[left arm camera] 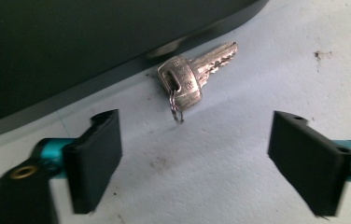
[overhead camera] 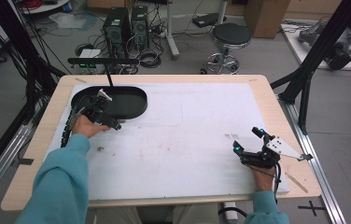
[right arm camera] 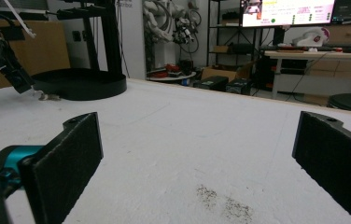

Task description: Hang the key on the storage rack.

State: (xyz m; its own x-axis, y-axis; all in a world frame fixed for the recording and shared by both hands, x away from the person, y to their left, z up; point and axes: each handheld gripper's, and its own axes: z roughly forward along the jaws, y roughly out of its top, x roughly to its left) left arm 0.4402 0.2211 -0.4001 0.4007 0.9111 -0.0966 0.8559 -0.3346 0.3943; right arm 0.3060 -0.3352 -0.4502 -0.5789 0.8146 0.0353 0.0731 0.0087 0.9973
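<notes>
A silver key (left arm camera: pixel 193 74) on a small split ring lies flat on the white mat (left arm camera: pixel 239 154), close against the rim of the black oval tray (left arm camera: pixel 71 42). My left gripper (left arm camera: pixel 197 120) points at it with its jaws open; the key rests just beyond the fingertips and neither pad touches it. In the high view the left gripper (overhead camera: pixel 115 124) sits at the tray's near edge (overhead camera: pixel 131 114), held by a hand in a teal sleeve. My right gripper (overhead camera: pixel 248 140) rests at the mat's right side, open with nothing between its jaws (right arm camera: pixel 197 121). From there the key (right arm camera: pixel 47 97) shows far off.
A black stand (overhead camera: pixel 109 74) with a crossbar rises from the tray. The mat covers a wooden table (overhead camera: pixel 276 102). Dark speckled marks (right arm camera: pixel 225 203) lie on the mat before the right gripper. A stool (overhead camera: pixel 229 39), computer towers and cables stand beyond the table.
</notes>
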